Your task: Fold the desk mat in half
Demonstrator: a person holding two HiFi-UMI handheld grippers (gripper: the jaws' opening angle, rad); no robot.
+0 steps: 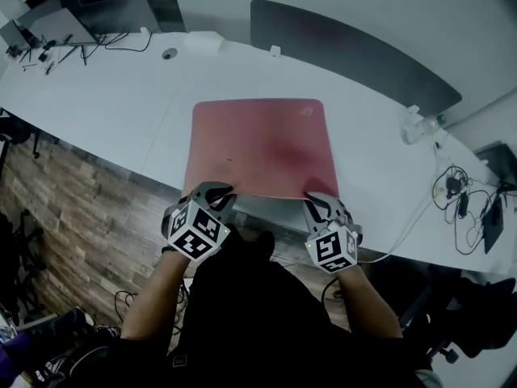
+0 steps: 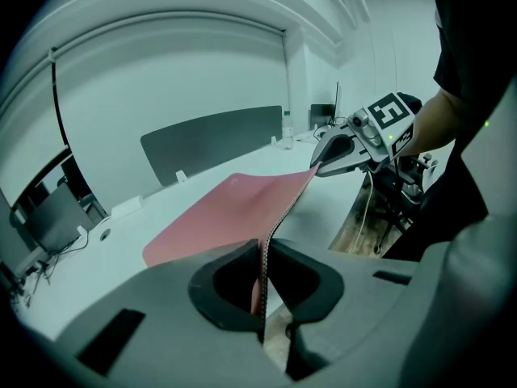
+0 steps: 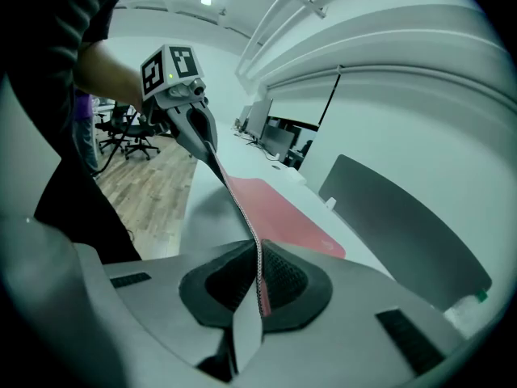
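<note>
From the head view, the red desk mat lies on the white desk, with the left gripper and right gripper at its two near corners. Only the gripper views show the grip itself: each claw is pinched narrow on the mat's stitched near edge, which stretches taut between them, raised off the desk, while the far part lies flat. A grey partition panel stands behind the mat. Cables trail at the desk's right end, the floor is wood plank, and the right gripper view shows office chairs.
</note>
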